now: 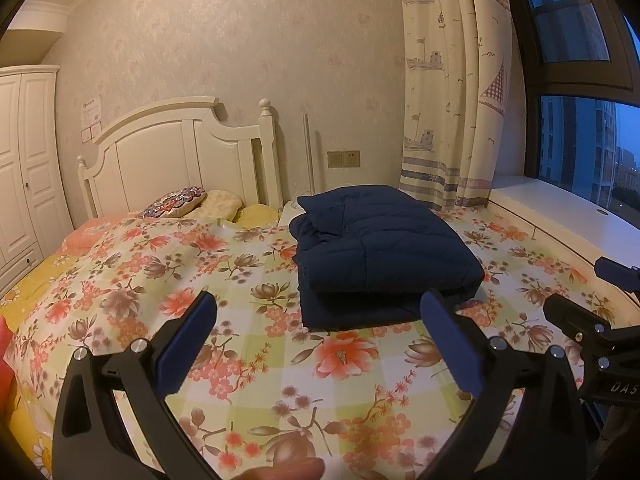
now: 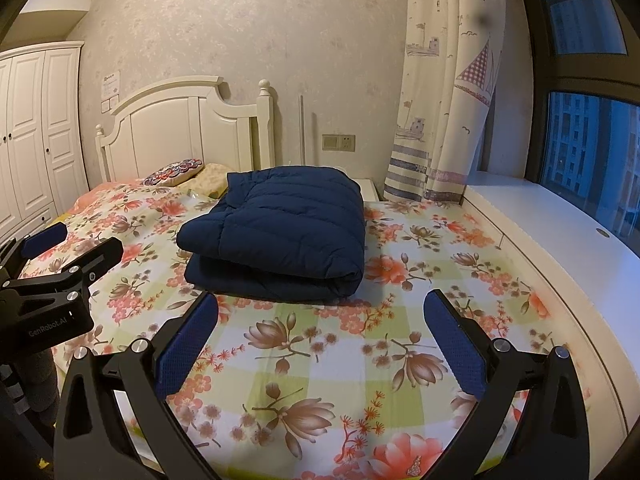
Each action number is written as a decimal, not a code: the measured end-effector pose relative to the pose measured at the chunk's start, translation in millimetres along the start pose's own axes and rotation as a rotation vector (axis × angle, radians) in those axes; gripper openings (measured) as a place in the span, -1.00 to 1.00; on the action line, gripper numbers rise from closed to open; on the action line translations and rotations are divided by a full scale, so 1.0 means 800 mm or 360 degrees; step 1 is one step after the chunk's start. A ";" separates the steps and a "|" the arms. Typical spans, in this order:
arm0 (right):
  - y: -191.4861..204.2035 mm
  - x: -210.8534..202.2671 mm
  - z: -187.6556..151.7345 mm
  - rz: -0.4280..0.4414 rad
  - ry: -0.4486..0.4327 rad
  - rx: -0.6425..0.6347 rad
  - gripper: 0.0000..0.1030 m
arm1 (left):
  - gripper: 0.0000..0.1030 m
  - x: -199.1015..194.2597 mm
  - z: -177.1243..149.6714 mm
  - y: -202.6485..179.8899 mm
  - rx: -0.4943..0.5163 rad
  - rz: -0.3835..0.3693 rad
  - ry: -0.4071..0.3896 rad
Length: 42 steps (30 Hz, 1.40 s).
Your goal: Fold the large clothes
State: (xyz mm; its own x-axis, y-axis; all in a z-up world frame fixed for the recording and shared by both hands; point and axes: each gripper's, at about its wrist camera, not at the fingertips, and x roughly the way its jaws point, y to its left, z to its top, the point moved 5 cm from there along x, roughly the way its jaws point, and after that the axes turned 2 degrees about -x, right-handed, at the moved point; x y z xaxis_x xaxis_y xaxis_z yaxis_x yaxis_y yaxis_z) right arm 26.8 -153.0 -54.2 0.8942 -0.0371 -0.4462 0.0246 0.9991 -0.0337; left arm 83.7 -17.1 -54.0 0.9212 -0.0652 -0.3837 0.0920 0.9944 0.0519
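Note:
A navy quilted jacket (image 1: pixel 380 252) lies folded into a thick rectangular bundle on the flowered bedspread (image 1: pixel 200 264); it also shows in the right wrist view (image 2: pixel 288 228). My left gripper (image 1: pixel 318 304) is open and empty, held above the bed just in front of the bundle. My right gripper (image 2: pixel 320 304) is open and empty, just in front of the bundle's near edge. The right gripper shows at the right edge of the left wrist view (image 1: pixel 592 296). The left gripper shows at the left edge of the right wrist view (image 2: pixel 68 248).
A white headboard (image 1: pixel 180 152) and small pillows (image 1: pixel 176 202) are at the far end of the bed. A white wardrobe (image 1: pixel 24 168) stands left. A patterned curtain (image 1: pixel 452 92), a white window ledge (image 2: pixel 540 216) and a dark window (image 1: pixel 588 144) are right.

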 end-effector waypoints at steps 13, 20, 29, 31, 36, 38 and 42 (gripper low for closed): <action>0.003 0.001 -0.004 0.0005 0.0005 0.0004 0.91 | 0.96 0.001 -0.008 0.003 0.0000 0.0003 0.0012; 0.007 0.001 -0.007 0.0005 0.0011 0.0009 0.91 | 0.96 0.002 -0.008 0.004 0.0002 0.0002 0.0017; 0.009 0.003 -0.008 0.0011 0.0019 0.0012 0.91 | 0.96 0.002 -0.009 0.005 -0.0003 -0.0002 0.0021; 0.008 0.003 -0.008 0.0012 0.0020 0.0012 0.91 | 0.96 0.002 -0.010 0.005 -0.0004 -0.0002 0.0021; 0.010 0.003 -0.008 0.0013 0.0022 0.0012 0.91 | 0.96 0.003 -0.012 0.005 -0.0006 -0.0013 0.0023; 0.012 0.005 -0.010 0.0017 0.0028 0.0010 0.91 | 0.96 0.000 -0.013 0.010 -0.0050 0.0013 -0.0031; 0.010 0.015 -0.017 0.0030 0.0064 0.0013 0.91 | 0.96 0.014 -0.019 0.017 -0.0064 0.0001 0.0021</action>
State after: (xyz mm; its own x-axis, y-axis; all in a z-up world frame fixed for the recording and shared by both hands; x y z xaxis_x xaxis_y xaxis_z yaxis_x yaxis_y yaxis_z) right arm 31.5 -145.9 -72.1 0.8757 -0.0187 -0.4825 0.0116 0.9998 -0.0178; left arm 89.9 -2.7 -71.8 0.9161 -0.0640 -0.3958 0.0761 0.9970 0.0150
